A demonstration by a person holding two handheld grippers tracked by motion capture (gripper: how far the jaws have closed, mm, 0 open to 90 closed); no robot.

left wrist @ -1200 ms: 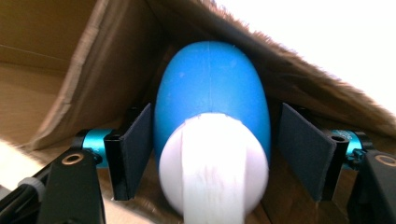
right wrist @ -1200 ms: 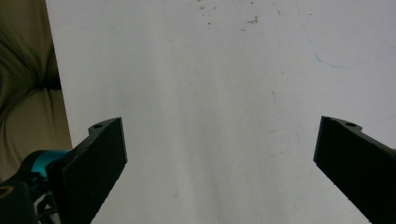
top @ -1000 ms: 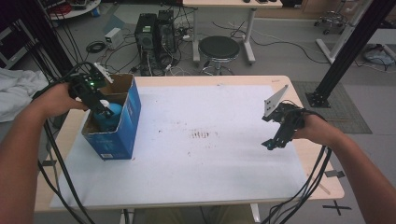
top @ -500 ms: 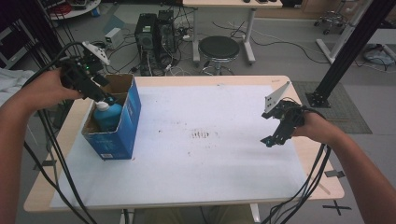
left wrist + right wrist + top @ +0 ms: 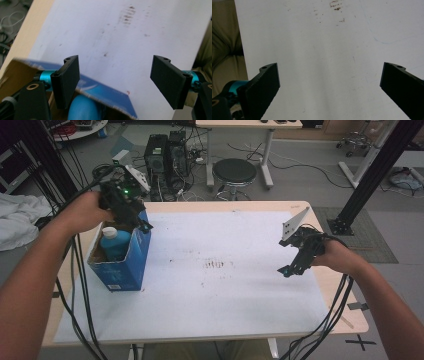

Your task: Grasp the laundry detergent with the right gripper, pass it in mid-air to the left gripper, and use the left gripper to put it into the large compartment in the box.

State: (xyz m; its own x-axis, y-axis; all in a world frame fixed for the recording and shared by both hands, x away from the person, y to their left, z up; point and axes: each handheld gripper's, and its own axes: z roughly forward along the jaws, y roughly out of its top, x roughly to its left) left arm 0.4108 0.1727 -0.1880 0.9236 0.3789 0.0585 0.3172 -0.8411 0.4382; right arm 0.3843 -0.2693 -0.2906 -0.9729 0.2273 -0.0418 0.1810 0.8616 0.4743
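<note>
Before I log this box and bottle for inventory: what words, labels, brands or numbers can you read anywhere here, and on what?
No text can be read in these pictures.
Blue box: pale print low on its front face, too small and blurred to read.
Blue bottle inside the box: no label shows.
White table cover: brown smudges and faint pen lines, no writing.
Black cross taped on the floor: a mark, not a letter.

Your left gripper (image 5: pixel 131 212) hovers above the open blue cardboard box (image 5: pixel 125 262), which contains a blue bottle (image 5: pixel 114 241). Your right gripper (image 5: pixel 296 262) hangs well right of the box.
</note>
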